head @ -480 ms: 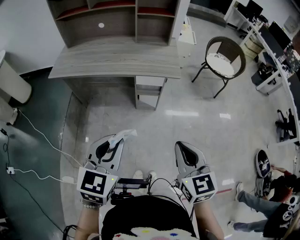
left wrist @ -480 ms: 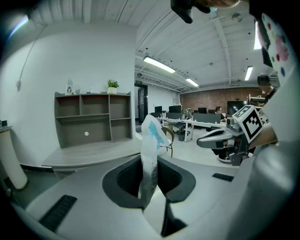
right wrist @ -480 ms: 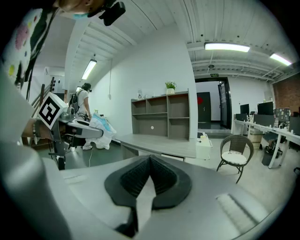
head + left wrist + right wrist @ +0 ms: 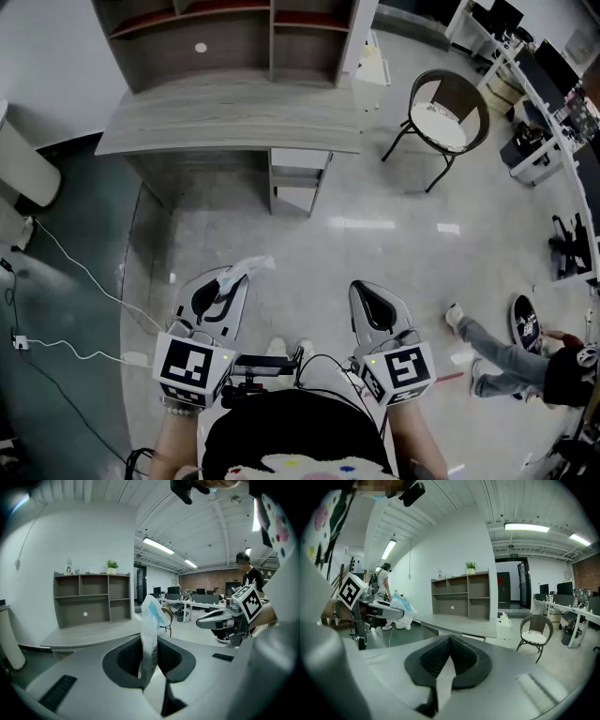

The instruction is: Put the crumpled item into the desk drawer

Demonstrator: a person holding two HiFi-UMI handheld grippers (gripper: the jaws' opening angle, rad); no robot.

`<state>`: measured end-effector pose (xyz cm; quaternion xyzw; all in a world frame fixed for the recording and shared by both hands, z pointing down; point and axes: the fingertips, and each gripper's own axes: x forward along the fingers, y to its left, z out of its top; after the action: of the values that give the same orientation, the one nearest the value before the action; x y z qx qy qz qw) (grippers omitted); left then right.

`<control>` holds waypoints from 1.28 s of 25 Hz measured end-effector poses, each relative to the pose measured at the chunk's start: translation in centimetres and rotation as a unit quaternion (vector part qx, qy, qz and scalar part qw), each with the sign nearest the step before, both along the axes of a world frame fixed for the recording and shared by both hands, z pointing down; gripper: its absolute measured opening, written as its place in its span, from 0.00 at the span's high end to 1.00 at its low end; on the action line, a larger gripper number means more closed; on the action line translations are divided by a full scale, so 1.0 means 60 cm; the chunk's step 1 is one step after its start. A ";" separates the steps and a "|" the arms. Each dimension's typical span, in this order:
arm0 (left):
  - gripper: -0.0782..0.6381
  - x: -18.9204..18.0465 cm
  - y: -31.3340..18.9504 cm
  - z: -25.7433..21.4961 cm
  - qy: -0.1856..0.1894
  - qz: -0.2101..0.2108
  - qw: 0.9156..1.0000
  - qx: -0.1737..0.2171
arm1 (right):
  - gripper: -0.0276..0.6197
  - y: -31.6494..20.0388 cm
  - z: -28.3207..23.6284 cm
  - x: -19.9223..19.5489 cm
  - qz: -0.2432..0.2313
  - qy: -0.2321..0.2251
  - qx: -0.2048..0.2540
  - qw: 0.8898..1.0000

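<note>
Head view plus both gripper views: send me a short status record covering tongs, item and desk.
left tongs: shut on crumpled white-and-blue plastic wrapper
right tongs: shut, empty
target: grey wooden desk ahead, drawer unit under its right end
gap: pale glossy floor between tongs and desk; drawers not yet reached
nearby: round dark chair with white cushion, right of desk

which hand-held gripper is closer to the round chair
Right. The right hand-held gripper is down-left of the chair in the head view; the left hand-held gripper, shut on the crumpled item, is further left.
</note>
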<state>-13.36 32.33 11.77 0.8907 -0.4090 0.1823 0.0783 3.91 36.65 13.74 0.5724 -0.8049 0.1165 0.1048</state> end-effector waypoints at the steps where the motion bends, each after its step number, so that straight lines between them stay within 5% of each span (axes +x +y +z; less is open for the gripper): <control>1: 0.81 -0.002 0.000 -0.001 0.001 0.001 1.000 0.000 | 0.94 0.000 -0.002 -0.002 0.000 0.001 0.001 1.000; 21: 0.81 -0.057 -0.005 -0.004 0.014 0.019 1.000 0.014 | 0.94 0.009 -0.002 -0.045 0.037 -0.002 0.012 0.999; 32: 0.81 -0.055 -0.057 -0.009 0.016 -0.003 1.000 0.026 | 0.94 -0.055 -0.006 -0.033 0.020 -0.001 0.020 1.000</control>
<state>-16.66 28.90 11.24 0.8940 -0.4150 0.1570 0.0625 1.91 33.35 13.36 0.5902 -0.7956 0.1028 0.0898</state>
